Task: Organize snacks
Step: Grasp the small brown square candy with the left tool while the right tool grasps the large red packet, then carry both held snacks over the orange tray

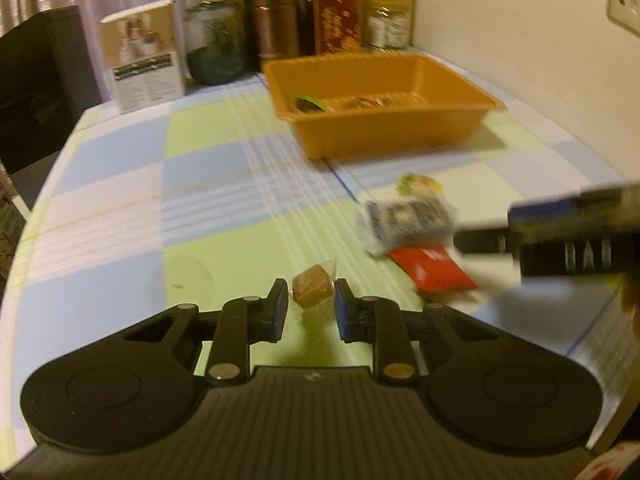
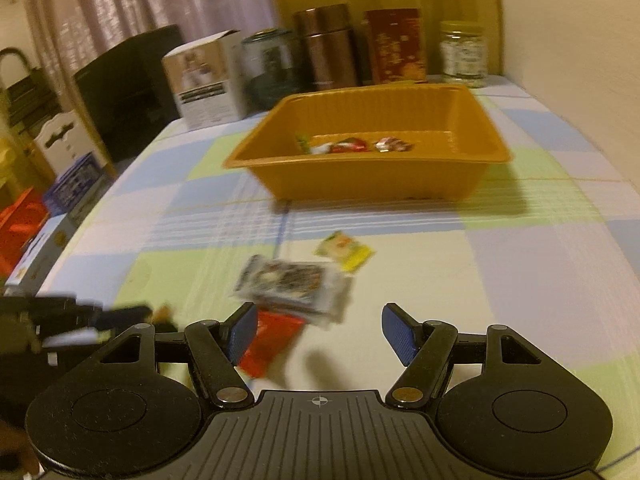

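One brown cube-shaped sweet in clear wrap sits clamped between the blue pads of the left tongs, raised a little above the checked bench, its shadow beneath. Three loose packets lie to the right on the bench: one red, one grey-white overlapping it, one yellow-green behind. One orange tray stands farther back holding a few small wrapped pieces, blurred. Behind the tray: one white box, two jars, one brown canister, one red tin. The left tongs angle down toward the bench.

One pair of right tongs, jaws standing apart with nothing gripped, tilts down above the same three packets, the red one just beside its left pad. One orange tray holds about three wrapped pieces.
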`<state>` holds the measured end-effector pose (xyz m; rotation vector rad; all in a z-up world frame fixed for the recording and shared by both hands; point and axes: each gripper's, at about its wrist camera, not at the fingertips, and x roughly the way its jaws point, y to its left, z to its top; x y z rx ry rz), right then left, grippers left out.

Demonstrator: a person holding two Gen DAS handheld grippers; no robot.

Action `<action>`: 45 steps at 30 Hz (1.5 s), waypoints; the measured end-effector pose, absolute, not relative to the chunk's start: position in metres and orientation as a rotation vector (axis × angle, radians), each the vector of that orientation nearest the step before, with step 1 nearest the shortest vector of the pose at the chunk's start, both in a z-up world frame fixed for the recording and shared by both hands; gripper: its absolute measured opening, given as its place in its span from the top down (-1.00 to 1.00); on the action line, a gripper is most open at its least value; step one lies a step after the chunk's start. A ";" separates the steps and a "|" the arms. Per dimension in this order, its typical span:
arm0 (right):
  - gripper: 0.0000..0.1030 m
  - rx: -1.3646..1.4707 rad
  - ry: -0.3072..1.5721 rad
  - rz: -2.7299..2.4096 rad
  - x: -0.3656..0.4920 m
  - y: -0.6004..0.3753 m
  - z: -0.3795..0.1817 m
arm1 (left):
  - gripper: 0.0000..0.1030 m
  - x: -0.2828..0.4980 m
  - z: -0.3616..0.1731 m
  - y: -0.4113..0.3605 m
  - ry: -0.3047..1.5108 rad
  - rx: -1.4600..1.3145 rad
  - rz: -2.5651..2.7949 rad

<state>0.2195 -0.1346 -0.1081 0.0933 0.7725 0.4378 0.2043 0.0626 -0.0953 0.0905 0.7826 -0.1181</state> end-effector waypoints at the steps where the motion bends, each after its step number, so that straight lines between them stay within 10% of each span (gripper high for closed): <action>1: -0.35 0.089 0.776 0.451 0.219 -0.130 -0.110 | 0.57 0.205 -0.093 0.067 0.777 0.082 -0.110; 11: -0.32 0.064 0.795 0.454 0.228 -0.099 -0.126 | 0.57 0.214 -0.089 0.085 0.767 0.006 -0.084; 21: 0.37 -0.011 0.833 0.473 0.222 -0.088 -0.135 | 0.57 0.215 -0.091 0.082 0.773 -0.010 -0.098; 45: 0.44 0.003 0.642 0.374 0.238 -0.130 -0.070 | 0.57 0.239 -0.048 0.045 0.653 -0.008 -0.192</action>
